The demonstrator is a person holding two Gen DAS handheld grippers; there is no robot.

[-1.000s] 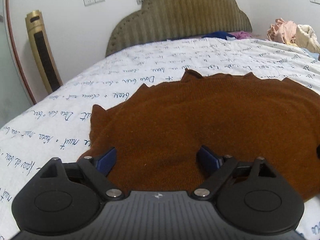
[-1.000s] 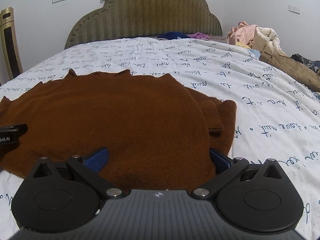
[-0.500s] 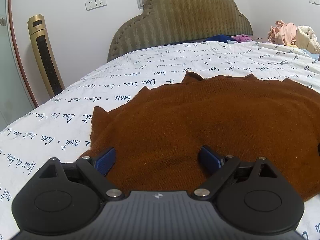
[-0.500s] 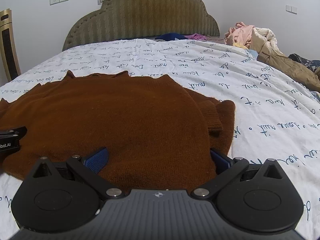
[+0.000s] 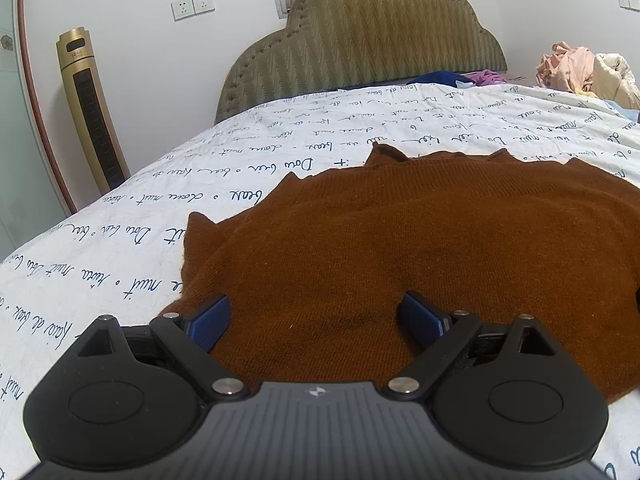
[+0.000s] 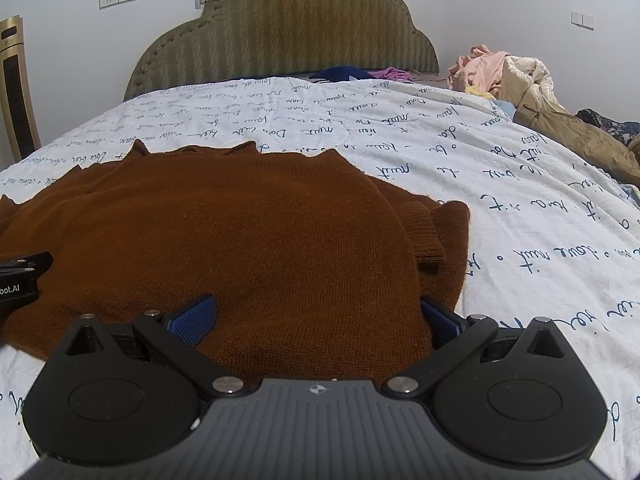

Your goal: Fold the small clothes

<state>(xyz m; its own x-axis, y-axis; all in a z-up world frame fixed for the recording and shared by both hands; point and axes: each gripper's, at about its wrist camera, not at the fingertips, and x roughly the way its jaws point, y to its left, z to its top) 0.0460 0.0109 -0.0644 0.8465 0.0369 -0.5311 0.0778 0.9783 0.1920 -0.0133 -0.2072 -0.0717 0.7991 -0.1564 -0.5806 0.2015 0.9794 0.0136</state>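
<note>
A rust-brown knit sweater (image 5: 420,240) lies flat on the white bedsheet with blue writing (image 5: 120,248). Its sleeves are folded in; a ribbed cuff (image 6: 424,228) shows at its right side. My left gripper (image 5: 316,318) is open over the near left hem, blue fingertips (image 5: 210,320) spread wide and low over the fabric. My right gripper (image 6: 316,316) is open over the near right hem of the sweater (image 6: 224,232), nothing held between its fingers. The left gripper's body (image 6: 20,272) shows at the left edge of the right wrist view.
A padded olive headboard (image 6: 280,36) stands at the far end of the bed. A heap of clothes and a beige quilt (image 6: 520,80) lies at the far right. Blue and purple garments (image 6: 352,73) rest near the headboard. A gold tower fan (image 5: 90,108) stands by the left wall.
Both grippers have tilted slightly lower and closer to the near hem; the headboard sits a little higher in view. Fingers stay spread. The sweater has not moved.
</note>
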